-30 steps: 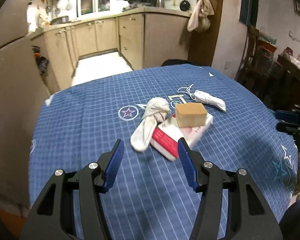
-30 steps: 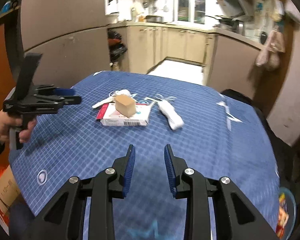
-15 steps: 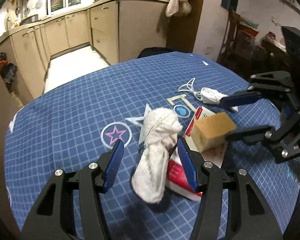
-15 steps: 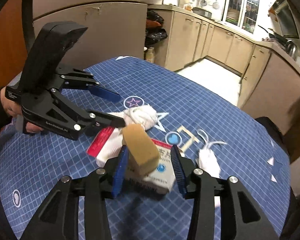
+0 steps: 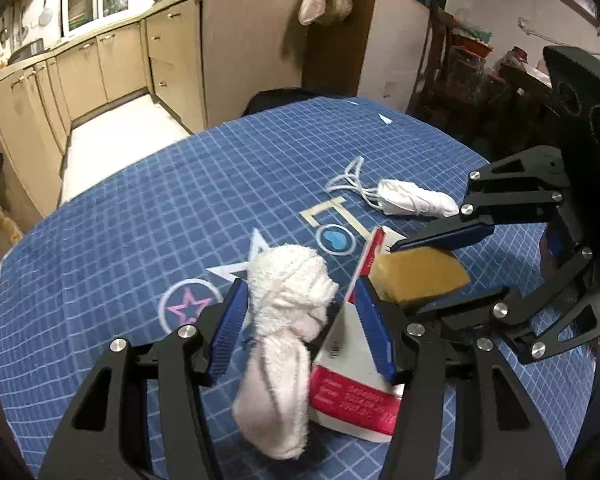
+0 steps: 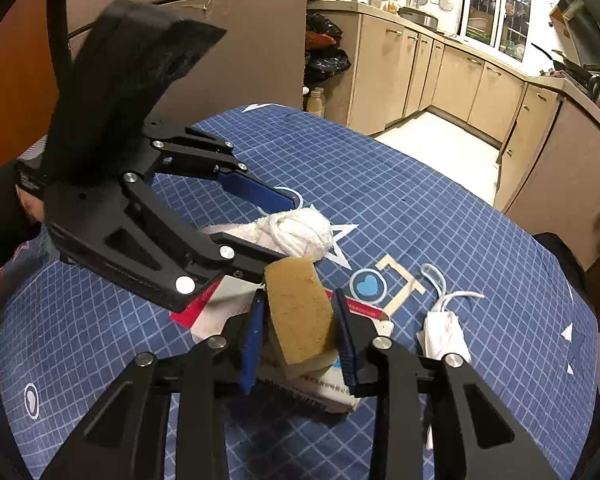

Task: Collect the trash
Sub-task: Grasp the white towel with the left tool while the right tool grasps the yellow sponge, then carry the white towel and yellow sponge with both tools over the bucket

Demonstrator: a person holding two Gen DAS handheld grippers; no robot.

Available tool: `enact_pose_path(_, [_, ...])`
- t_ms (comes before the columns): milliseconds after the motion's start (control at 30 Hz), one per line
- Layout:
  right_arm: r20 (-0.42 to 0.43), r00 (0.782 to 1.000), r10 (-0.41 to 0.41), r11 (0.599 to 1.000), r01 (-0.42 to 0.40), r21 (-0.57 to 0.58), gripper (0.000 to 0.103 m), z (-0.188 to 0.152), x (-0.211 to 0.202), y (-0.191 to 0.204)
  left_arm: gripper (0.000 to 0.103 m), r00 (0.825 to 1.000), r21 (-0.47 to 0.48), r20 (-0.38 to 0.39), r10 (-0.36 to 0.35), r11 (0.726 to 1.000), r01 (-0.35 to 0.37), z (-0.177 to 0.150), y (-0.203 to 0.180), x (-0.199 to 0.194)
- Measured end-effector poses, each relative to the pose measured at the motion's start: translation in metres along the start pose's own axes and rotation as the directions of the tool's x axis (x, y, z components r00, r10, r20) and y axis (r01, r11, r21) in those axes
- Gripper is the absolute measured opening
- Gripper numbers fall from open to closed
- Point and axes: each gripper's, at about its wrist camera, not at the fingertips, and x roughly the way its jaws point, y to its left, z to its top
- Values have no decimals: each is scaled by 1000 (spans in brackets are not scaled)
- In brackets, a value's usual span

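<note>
**Two soft items under the jaws at table centre**

Right gripper (image 6: pixel 298 330) has just been closing and clamps the tan sponge (image 6: pixel 298 312): light, compressible, best taken on its flat sides. Left gripper (image 5: pixel 300 328) stands unclenched astride the knotted white towel (image 5: pixel 288 320), limp, best pinched at the knot. Both lie on or beside the red-and-white packet (image 5: pixel 352 396); its print is unreadable.

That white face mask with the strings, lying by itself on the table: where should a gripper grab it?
Probably across the middle of the rolled face mask, coming down from above. It lies flat on the blue tablecloth as a narrow bundle, so its long sides are free for both pads, and nothing touches it. Avoid the thin ear loops, which would likely slip out.
</note>
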Motion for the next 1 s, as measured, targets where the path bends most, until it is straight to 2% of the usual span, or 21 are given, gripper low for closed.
enact_pose_path(67, [19, 1000, -12, 1000, 12, 19, 30, -5, -6, 0, 50, 1000, -13, 6, -10, 1000, 10, 0, -1, 4])
enact_pose_path(133, [45, 999, -21, 999, 19, 42, 29, -10, -15, 0, 39, 1000, -37, 17, -16, 999, 16, 1, 0, 4])
enact_pose_path(167, [57, 998, -27, 998, 24, 50, 28, -10, -19, 0, 37, 1000, -48, 22, -13, 999, 14, 1, 1, 3])
enact_pose_path(367, [142, 981, -129, 984, 109, 139, 28, -24, -69, 0, 33, 995, -93, 83, 58, 994, -50, -1, 1, -9])
enact_pose_path(433, [164, 970, -181, 971, 149, 188, 28, -32, -91, 1, 33, 987, -104, 118, 109, 990, -97, 0, -6, -21])
enact_pose_path(500, [177, 958, -227, 955, 183, 235, 28, -43, -111, 1, 32, 973, -87, 154, 172, 983, -160, 3, -24, -37])
enact_pose_path(567, [195, 941, -278, 932, 214, 294, 28, -57, -136, 3, 32, 959, -68, 194, 205, 978, -196, 6, -45, -54])
enact_pose_path(667, [201, 909, -365, 886, 272, 377, 28, -84, -175, 7, 32, 934, -42, 259, 248, 968, -246, 8, -85, -82])
enact_pose_path(767, [191, 865, -464, 825, 343, 450, 28, -119, -218, 15, 32, 907, -14, 321, 273, 959, -284, 8, -136, -106])
enact_pose_path(867, [149, 814, -561, 742, 415, 526, 28, -164, -263, 26, 32, 894, 22, 383, 231, 966, -259, 4, -195, -125])
enact_pose_path(1000, [86, 742, -665, 637, 503, 584, 28, -220, -318, 44, 32, 890, 61, 432, 143, 980, -187, -1, -259, -135])
